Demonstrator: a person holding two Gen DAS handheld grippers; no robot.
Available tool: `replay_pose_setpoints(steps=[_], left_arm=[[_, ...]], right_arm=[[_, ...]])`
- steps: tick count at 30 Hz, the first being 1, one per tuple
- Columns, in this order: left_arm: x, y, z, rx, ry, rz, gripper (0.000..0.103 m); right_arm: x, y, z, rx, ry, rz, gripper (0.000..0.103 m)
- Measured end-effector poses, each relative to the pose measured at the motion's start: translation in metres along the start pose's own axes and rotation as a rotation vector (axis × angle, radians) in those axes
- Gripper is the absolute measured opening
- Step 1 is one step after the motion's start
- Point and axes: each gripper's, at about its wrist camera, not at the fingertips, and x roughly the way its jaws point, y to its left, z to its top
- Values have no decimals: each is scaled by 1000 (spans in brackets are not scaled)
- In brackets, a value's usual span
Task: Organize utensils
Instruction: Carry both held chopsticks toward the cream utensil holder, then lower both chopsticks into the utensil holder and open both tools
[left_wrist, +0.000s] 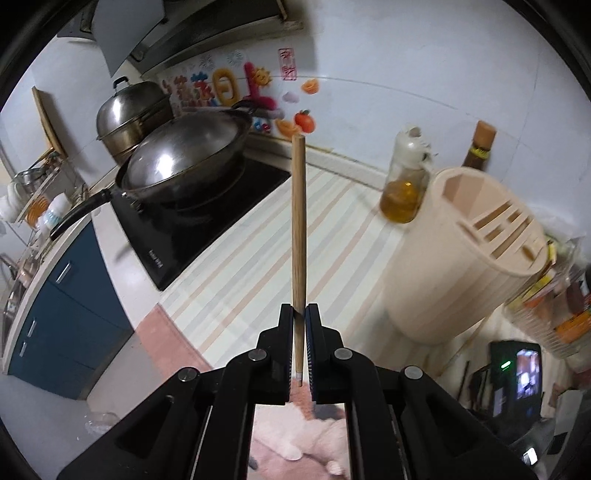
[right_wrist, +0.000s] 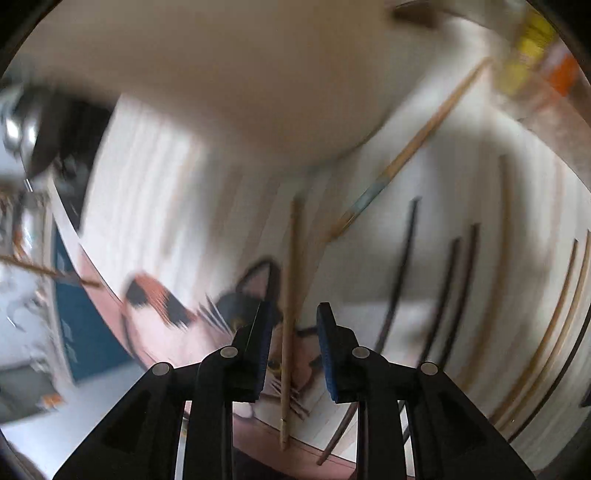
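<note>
The left gripper (left_wrist: 300, 314) is squeezed tight on one wooden chopstick (left_wrist: 298, 221), which sticks straight out from its tips. Just to the right of it stands a tall beige holder (left_wrist: 458, 266) with slots in its top. A bottle of yellow oil (left_wrist: 404, 184) is behind the holder, and a dark wok (left_wrist: 184, 162) sits on the black stove at the left. The right gripper (right_wrist: 294, 317) points down at a striped mat (right_wrist: 155, 192) with a cat picture. Its jaws are a little way apart, and a light wooden chopstick (right_wrist: 290, 314) lies on the mat in the gap between them, not pinched. More chopsticks, some dark (right_wrist: 400, 273) and some light, lie spread out on the mat to the right. This view is blurry.
</note>
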Motion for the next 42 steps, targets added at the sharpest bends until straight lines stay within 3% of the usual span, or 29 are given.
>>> replay_pose_setpoints(steps=[3, 5, 6, 7, 9, 13, 21, 30, 35, 42], left_arm=[[1, 9, -7, -16, 5, 11, 4], [0, 13, -10, -21, 3, 13, 4], [0, 15, -10, -23, 1, 13, 4], [-1, 16, -11, -24, -3, 14, 4], [-4, 19, -14, -28, -9, 9, 4], [-13, 23, -15, -28, -23, 2, 4], [-37, 21, -15, 2, -57, -33, 4], [-103, 22, 9, 12, -166, -133, 4], [-140, 14, 47, 3, -231, -252, 4], [-139, -14, 102, 4, -238, -364, 4]], right_arm=[[28, 19, -12, -77, 49, -133, 26], [36, 34, -18, -139, -9, -215, 25], [38, 38, -20, -147, -11, -237, 20], [41, 42, -22, -156, -35, -273, 9], [44, 43, -23, -156, -52, -280, 7], [35, 31, -28, -119, -105, -220, 6], [-32, 13, -69, -110, -342, -97, 6], [-171, 38, -89, -86, -709, 60, 6], [-253, 44, -61, -81, -857, 161, 6], [-306, 46, 2, -45, -988, 163, 6]])
